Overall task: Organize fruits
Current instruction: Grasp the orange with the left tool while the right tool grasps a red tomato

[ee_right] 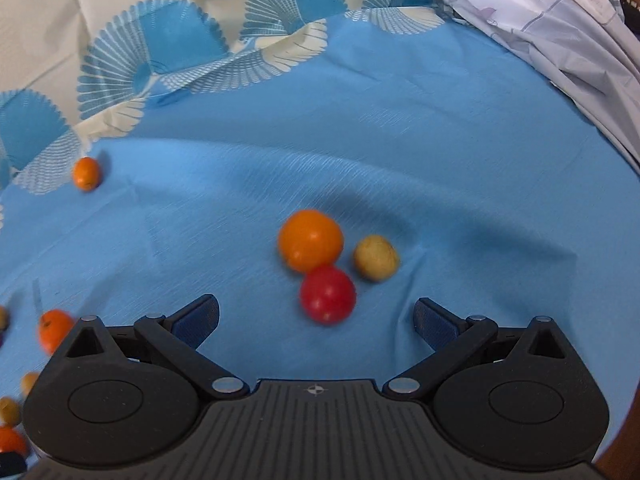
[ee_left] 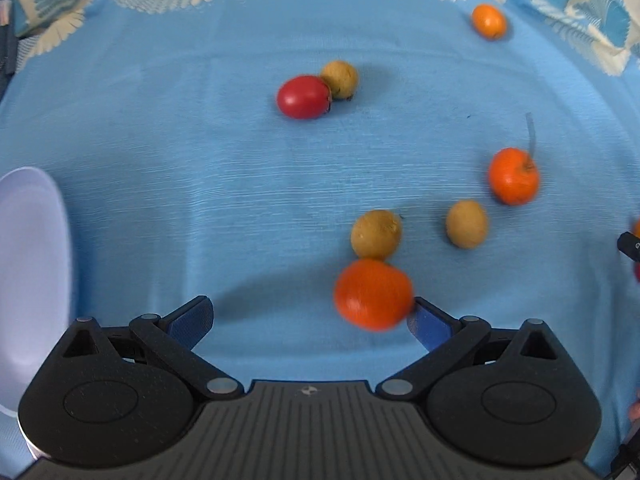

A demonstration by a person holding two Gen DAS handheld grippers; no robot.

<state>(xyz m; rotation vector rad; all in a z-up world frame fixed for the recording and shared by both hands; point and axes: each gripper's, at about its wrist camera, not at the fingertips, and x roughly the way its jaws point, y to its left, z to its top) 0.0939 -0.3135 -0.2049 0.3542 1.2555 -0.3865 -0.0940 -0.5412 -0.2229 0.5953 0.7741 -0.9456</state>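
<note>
Small fruits lie scattered on a blue cloth (ee_left: 200, 128). In the left wrist view my left gripper (ee_left: 312, 314) is open; an orange fruit (ee_left: 372, 294) sits just ahead by its right finger, with a tan fruit (ee_left: 376, 234) touching it behind. Farther off lie another tan fruit (ee_left: 467, 224), an orange fruit with a stem (ee_left: 513, 176), a red fruit (ee_left: 304, 97) touching a tan one (ee_left: 340, 79), and a small orange one (ee_left: 488, 21). My right gripper (ee_right: 316, 316) is open; a red fruit (ee_right: 328, 294), an orange fruit (ee_right: 311, 240) and a tan fruit (ee_right: 376, 258) cluster ahead.
A white bowl (ee_left: 28, 280) stands at the left edge of the left wrist view. The cloth's patterned border (ee_right: 160, 68) is rumpled at the back. A pale plastic sheet (ee_right: 560, 28) lies at the right. More fruits show at the lower left of the right wrist view (ee_right: 54, 330).
</note>
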